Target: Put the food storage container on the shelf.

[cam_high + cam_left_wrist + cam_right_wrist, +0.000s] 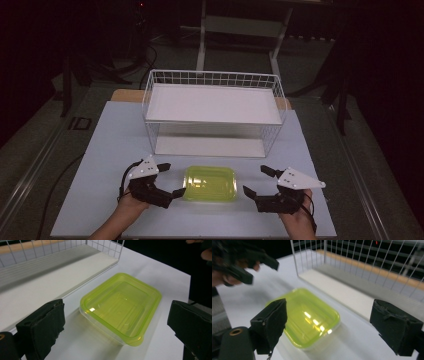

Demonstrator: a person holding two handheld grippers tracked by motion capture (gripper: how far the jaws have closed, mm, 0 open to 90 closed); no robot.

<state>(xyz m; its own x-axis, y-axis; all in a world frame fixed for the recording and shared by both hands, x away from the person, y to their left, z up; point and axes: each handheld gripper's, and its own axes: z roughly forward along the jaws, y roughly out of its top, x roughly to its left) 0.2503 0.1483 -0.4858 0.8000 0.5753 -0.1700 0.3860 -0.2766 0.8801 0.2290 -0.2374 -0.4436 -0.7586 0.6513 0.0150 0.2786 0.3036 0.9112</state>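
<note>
Glossy lime-green plastic container (pixel 210 183) – rounded rectangle, lid on – sits on the matte white table (pixel 110 150) between the left gripper (pixel 171 179) and right gripper (pixel 256 180), both spread wide, near the wire rack (pixel 212 112)

My left gripper (pixel 169 179) and my right gripper (pixel 257 181) are both black, each topped by a pale grey three-cornered plate dotted with small dark screws. Thin black cables loop from their rear ends beside my bare hands. Up close, my jaws carry thick black foam pads (pixel 48 325), frayed at the edges, and a brass-coloured ring, probably a bushing, sits beside one.
</note>
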